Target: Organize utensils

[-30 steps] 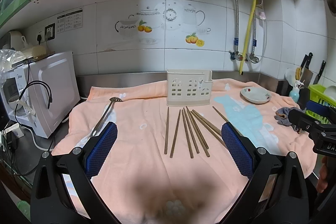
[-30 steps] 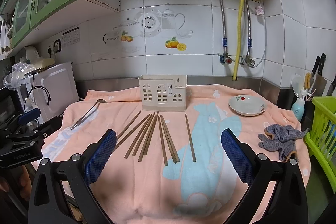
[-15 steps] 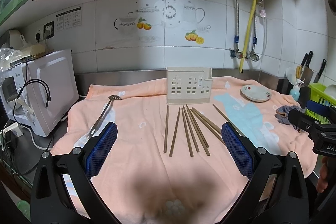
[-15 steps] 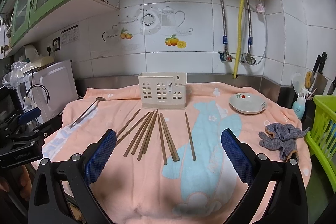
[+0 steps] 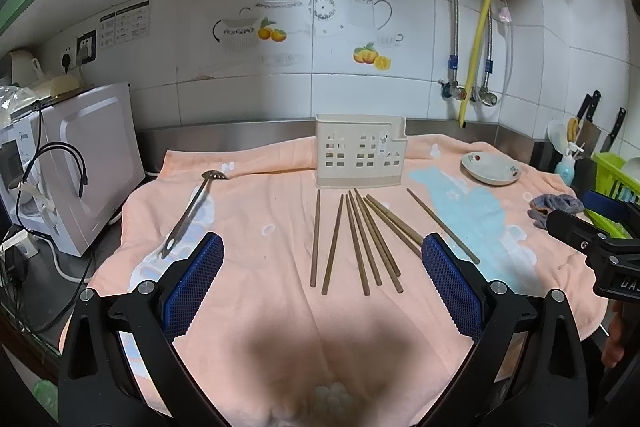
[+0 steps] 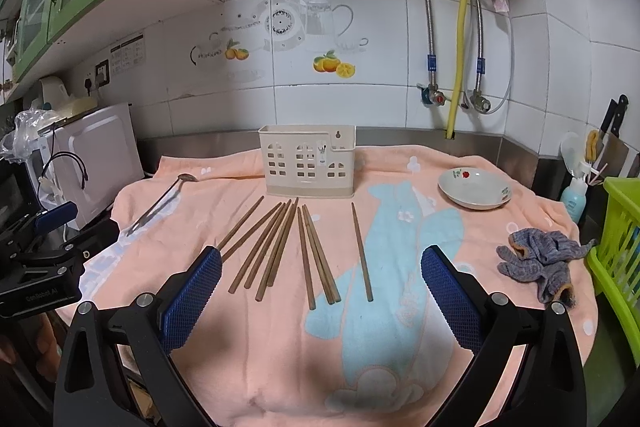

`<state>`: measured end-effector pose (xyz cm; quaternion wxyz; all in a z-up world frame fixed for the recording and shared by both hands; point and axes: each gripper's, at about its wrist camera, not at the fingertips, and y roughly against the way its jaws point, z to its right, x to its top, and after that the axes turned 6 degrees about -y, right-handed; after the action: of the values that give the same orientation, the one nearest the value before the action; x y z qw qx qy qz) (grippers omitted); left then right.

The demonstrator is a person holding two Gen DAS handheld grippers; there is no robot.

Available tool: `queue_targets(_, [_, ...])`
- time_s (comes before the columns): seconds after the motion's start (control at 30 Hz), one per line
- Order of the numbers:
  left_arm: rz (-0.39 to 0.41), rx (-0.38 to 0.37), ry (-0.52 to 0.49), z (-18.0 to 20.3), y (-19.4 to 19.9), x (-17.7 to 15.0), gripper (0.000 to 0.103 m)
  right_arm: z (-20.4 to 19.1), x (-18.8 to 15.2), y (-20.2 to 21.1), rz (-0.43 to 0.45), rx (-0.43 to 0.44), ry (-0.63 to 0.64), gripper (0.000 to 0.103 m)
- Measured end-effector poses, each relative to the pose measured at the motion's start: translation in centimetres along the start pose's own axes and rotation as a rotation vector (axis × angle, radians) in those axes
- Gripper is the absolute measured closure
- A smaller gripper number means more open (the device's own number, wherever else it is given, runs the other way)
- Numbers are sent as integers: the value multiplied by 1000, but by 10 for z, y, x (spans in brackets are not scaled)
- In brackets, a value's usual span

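Several brown wooden chopsticks [image 5: 362, 239] lie fanned out on the peach towel [image 5: 260, 211]; they also show in the right wrist view [image 6: 288, 247]. A cream utensil holder [image 5: 360, 155] stands upright behind them, also in the right wrist view [image 6: 307, 160]. A metal slotted spoon [image 5: 192, 211] lies at the left, also in the right wrist view [image 6: 160, 203]. My left gripper [image 5: 320, 287] is open and empty, short of the chopsticks' near ends. My right gripper [image 6: 320, 291] is open and empty over their near ends.
A white dish [image 6: 474, 188] sits at the right, a grey rag [image 6: 540, 263] nearer. A green basket [image 6: 618, 247] stands at the right edge, with knives on the wall. A white microwave [image 5: 80, 163] stands at the left. The tiled wall and pipes are behind.
Both grippers have drifted slightly toward the chopsticks and holder. Nothing on the towel has moved and both grippers stay open.
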<state>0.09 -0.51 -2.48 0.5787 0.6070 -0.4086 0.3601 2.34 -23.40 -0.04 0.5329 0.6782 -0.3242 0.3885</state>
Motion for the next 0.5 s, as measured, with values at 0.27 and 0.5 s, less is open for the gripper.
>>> queue_targets(0.27, [-28, -6, 5, -2, -15, -1, 5, -1, 1, -14, -26, -2, 6, 6])
queue_targets(0.5, [-51, -10, 6, -4, -27, 0, 5, 3, 1, -26, -49, -7, -1, 6])
